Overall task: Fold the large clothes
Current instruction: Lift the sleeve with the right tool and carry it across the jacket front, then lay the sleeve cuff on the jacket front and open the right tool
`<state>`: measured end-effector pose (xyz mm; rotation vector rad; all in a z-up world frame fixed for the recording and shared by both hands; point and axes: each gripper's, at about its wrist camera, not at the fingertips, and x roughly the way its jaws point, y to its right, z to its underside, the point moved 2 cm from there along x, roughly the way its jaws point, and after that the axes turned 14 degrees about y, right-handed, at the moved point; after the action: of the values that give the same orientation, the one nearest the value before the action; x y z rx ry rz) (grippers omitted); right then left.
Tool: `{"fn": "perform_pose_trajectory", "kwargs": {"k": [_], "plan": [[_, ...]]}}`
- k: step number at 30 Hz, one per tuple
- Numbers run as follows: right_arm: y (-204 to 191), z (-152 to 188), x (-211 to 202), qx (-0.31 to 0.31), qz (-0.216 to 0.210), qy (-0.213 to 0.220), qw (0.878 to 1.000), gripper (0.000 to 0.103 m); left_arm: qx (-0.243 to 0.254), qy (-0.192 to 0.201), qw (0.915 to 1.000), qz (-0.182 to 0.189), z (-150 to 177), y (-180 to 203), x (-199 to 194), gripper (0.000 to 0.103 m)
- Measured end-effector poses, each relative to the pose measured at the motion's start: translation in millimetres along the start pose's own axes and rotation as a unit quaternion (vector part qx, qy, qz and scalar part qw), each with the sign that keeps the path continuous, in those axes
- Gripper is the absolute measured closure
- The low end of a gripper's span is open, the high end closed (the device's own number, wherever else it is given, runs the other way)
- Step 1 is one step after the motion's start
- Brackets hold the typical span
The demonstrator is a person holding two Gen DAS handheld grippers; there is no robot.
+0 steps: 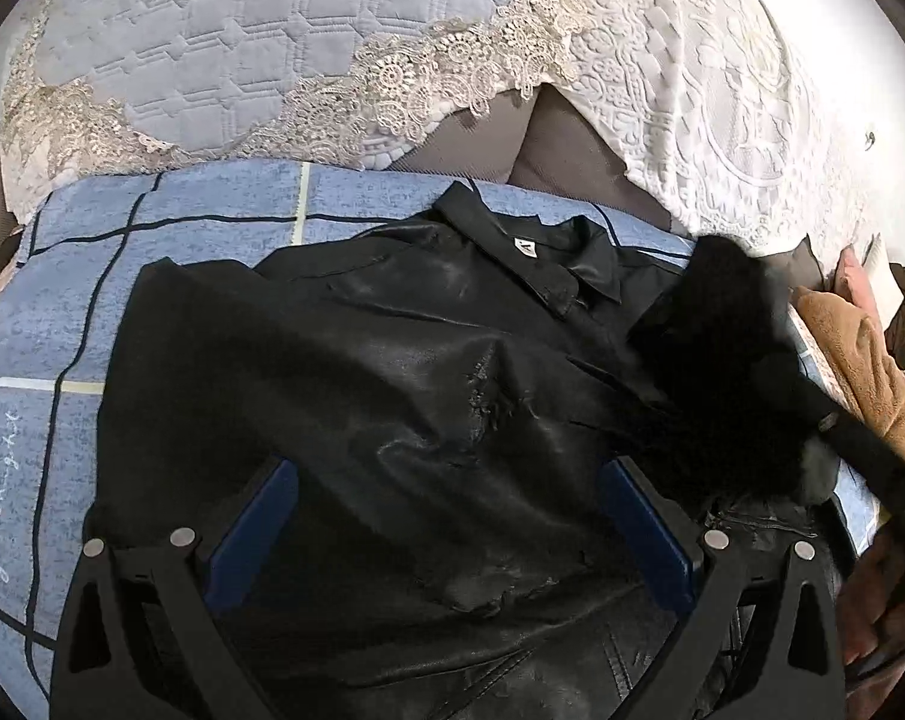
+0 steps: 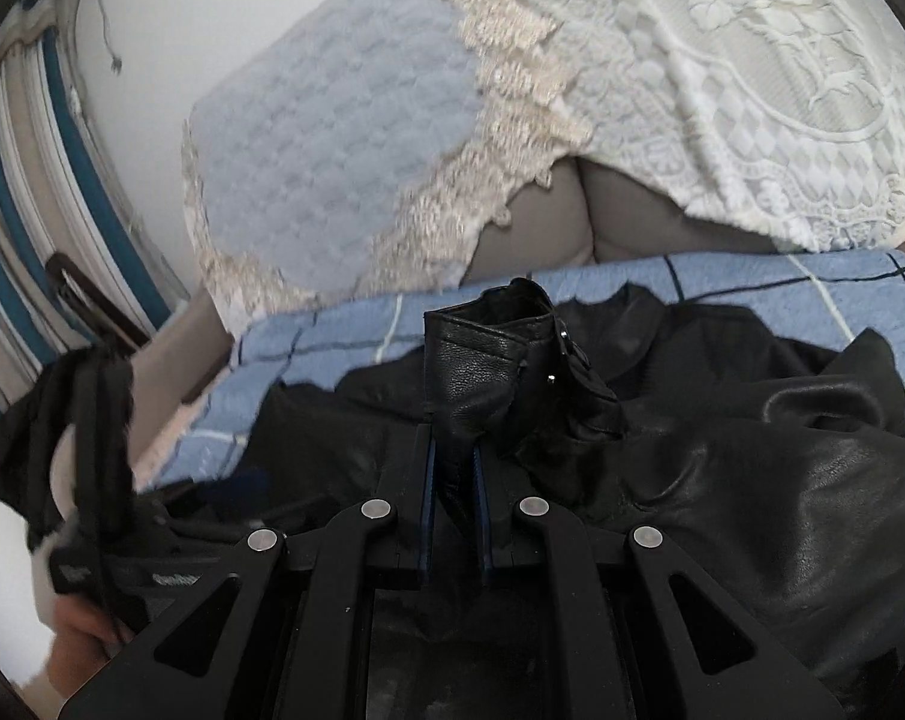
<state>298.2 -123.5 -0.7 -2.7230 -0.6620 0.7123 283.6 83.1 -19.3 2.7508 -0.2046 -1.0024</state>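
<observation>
A black leather jacket (image 1: 428, 372) lies spread on a blue checked blanket (image 1: 56, 312), its collar with a white label (image 1: 525, 247) at the far side. My left gripper (image 1: 446, 480) is open above the jacket's middle, holding nothing. My right gripper (image 2: 452, 450) is shut on the jacket's sleeve cuff (image 2: 482, 354), which stands up between the pads. The right gripper also shows in the left wrist view (image 1: 722, 324) as a blurred dark shape over the jacket's right shoulder. The jacket fills the right wrist view (image 2: 752, 456).
A quilted grey-blue cover with lace trim (image 1: 224, 42) and a white lace cloth (image 1: 722, 90) drape the sofa back. Brown fleece (image 1: 854, 360) lies at the right. The left gripper and hand (image 2: 92, 450) blur at the left of the right wrist view.
</observation>
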Motion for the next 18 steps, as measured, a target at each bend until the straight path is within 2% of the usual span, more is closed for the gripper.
{"fn": "perform_pose_trajectory", "kwargs": {"k": [5, 8, 10, 11, 15, 18], "plan": [[-9.0, 24.0, 13.9, -0.037, 0.001, -0.028, 0.999, 0.088, 0.010, -0.001, 0.9999, 0.003, -1.0, 1.5, 0.0, 0.001], [-10.0, 30.8, 14.3, -0.039, -0.003, -0.037, 0.999, 0.079, 0.003, -0.001, 1.0000, 0.008, -2.7, 0.5, 0.1, 0.001], [-12.1, 32.7, 11.0, -0.045, -0.002, -0.034, 0.998, 0.074, -0.005, -0.001, 0.9999, 0.011, -3.4, 0.0, -0.2, 0.001], [-13.3, 32.9, 8.8, -0.048, -0.002, -0.033, 0.998, 0.066, -0.009, -0.001, 0.9999, 0.012, -4.3, -0.3, 0.2, 0.001], [-9.3, 25.8, -13.9, -0.039, -0.017, -0.014, 0.999, 0.058, -0.010, 0.006, 0.9999, 0.013, -9.0, 3.3, -0.8, 0.001], [11.2, 14.5, -43.5, -0.027, -0.005, 0.006, 1.000, 0.056, -0.011, 0.009, 0.9997, 0.019, -12.8, 8.7, 1.0, 0.001]]}}
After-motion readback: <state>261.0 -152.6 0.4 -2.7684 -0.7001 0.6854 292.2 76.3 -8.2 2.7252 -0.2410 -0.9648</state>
